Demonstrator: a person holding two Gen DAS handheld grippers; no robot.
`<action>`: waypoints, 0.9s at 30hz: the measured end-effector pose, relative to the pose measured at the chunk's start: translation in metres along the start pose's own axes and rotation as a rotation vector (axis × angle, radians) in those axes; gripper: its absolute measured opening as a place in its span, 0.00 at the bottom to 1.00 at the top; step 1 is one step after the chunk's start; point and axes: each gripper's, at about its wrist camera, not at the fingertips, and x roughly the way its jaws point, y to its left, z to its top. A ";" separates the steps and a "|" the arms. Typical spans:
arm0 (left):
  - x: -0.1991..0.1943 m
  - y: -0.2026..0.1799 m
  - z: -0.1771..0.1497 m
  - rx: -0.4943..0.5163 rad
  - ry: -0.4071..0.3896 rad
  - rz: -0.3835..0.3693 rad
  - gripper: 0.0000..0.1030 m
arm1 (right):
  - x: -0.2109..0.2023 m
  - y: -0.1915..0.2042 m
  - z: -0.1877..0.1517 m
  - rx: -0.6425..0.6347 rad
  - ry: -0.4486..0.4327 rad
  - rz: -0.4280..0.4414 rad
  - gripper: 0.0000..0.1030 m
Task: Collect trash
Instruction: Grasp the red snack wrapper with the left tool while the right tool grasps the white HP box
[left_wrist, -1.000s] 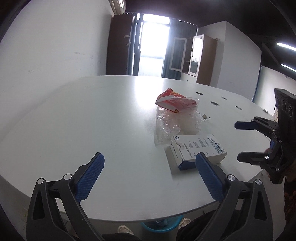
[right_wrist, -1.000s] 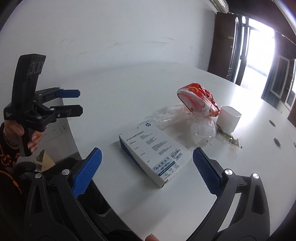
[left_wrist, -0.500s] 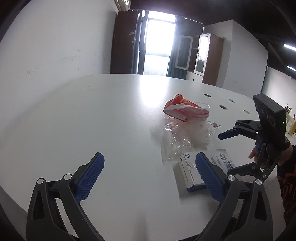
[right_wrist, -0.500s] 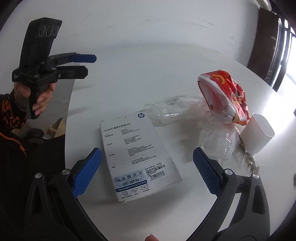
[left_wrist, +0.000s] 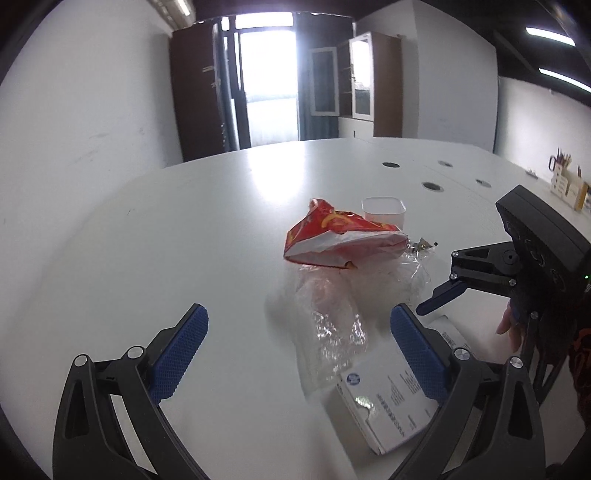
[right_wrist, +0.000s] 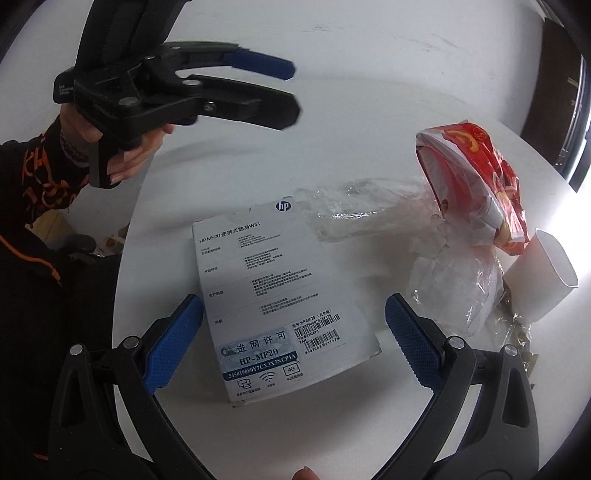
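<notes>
A white HP box (right_wrist: 280, 299) lies flat near the table's front edge. My right gripper (right_wrist: 293, 302) hovers just over it, open, with a blue finger on either side of its near end. Beyond the box lie crumpled clear plastic wrap (right_wrist: 369, 214), a red snack bag (right_wrist: 476, 184) and a white cup (right_wrist: 543, 277). My left gripper (left_wrist: 297, 317) is open and holds nothing; it faces the wrap (left_wrist: 332, 306) and the red bag (left_wrist: 340, 236), with the box (left_wrist: 388, 402) under its right finger. The left gripper (right_wrist: 293, 90) also shows above the box's far side.
The white table (left_wrist: 166, 258) has round cable holes (left_wrist: 432, 186) further back. Its curved edge (right_wrist: 125, 258) runs left of the box. Small gold wrapper scraps (right_wrist: 517, 332) lie by the cup (left_wrist: 384, 212). A desk organiser (left_wrist: 565, 184) stands far right. A hand (right_wrist: 125, 158) holds the left gripper.
Both grippers have moved in toward the trash. The right one has dropped close over the box. The left one has swung nearer to the wrap and red bag.
</notes>
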 end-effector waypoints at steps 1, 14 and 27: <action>0.010 -0.005 0.005 0.038 0.008 0.001 0.94 | 0.001 0.002 0.001 -0.002 0.002 -0.002 0.92; 0.068 -0.038 0.040 0.376 0.036 0.055 0.94 | -0.001 0.022 0.001 0.008 0.014 0.012 0.92; 0.066 -0.021 0.044 0.202 -0.023 0.015 0.08 | -0.015 0.060 -0.008 -0.064 -0.032 0.014 0.83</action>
